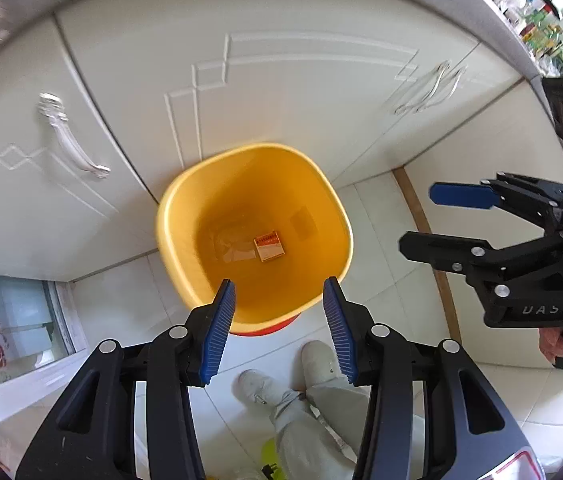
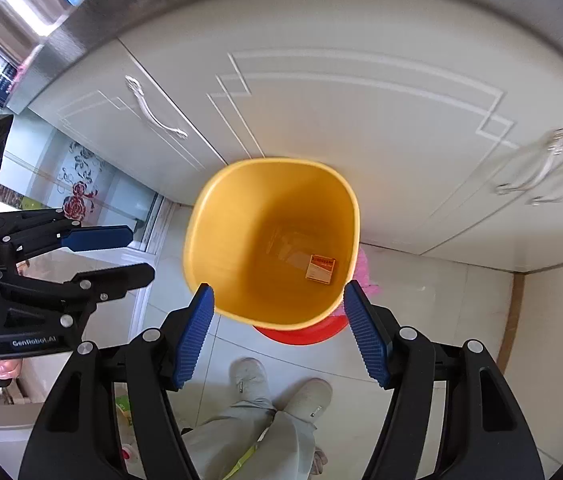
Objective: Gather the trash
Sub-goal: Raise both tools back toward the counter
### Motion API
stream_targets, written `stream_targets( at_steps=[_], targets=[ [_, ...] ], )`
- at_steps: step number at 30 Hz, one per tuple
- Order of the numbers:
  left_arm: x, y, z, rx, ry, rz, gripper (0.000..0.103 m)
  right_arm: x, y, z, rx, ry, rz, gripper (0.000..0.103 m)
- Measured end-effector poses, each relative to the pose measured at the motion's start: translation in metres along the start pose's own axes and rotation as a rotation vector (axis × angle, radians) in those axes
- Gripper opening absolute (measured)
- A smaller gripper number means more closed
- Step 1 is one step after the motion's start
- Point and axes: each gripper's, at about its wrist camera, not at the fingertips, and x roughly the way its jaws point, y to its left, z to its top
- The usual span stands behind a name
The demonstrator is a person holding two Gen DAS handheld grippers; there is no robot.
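A yellow trash bin (image 1: pixel 185 208) stands on the tiled floor against white cabinet doors; it also shows in the right wrist view (image 2: pixel 209 216). A small orange-and-white box (image 1: pixel 268 247) lies on its bottom, also seen in the right wrist view (image 2: pixel 320 268). My left gripper (image 1: pixel 279 294) is open and empty above the bin's near rim. My right gripper (image 2: pixel 278 298) is open and empty above the near rim too. Each gripper shows in the other's view, the right (image 1: pixel 417 218) and the left (image 2: pixel 141 252), both open.
White cabinet doors (image 1: pixel 281 92) with metal handles (image 1: pixel 69 140) stand behind the bin. A red base (image 2: pixel 301 334) shows under the bin, something pink (image 2: pixel 365 272) beside it. The person's legs and shoes (image 1: pixel 277 384) are below. A glass door with red flowers (image 2: pixel 77 196) is left.
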Motion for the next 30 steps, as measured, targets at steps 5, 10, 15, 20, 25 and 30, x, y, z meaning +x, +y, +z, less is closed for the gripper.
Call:
stream_targets(
  at_steps=[5, 10, 15, 20, 25, 30],
  targets=[
    [-0.039, -0.001, -0.009, -0.019, -0.053, 0.033, 0.045, -0.044, 0.013, -0.004, 0.015, -0.052, -0.046, 0.068],
    [-0.080, -0.007, -0.013, -0.045, -0.123, 0.080, 0.045, -0.085, 0.028, -0.004, 0.024, -0.125, -0.085, 0.068],
    [-0.120, -0.010, -0.007, -0.051, -0.230, 0.146, 0.052, -0.132, 0.040, -0.004, 0.040, -0.250, -0.142, 0.068],
    [-0.147, -0.012, 0.011, -0.071, -0.331, 0.165, 0.055, -0.175, 0.041, 0.008, 0.093, -0.401, -0.183, 0.068],
    [-0.165, -0.010, 0.036, -0.102, -0.380, 0.170, 0.066, -0.194, 0.037, 0.035, 0.127, -0.457, -0.186, 0.068],
    [-0.177, 0.002, 0.068, -0.125, -0.414, 0.177, 0.073, -0.193, 0.032, 0.070, 0.121, -0.480, -0.189, 0.068]
  ],
)
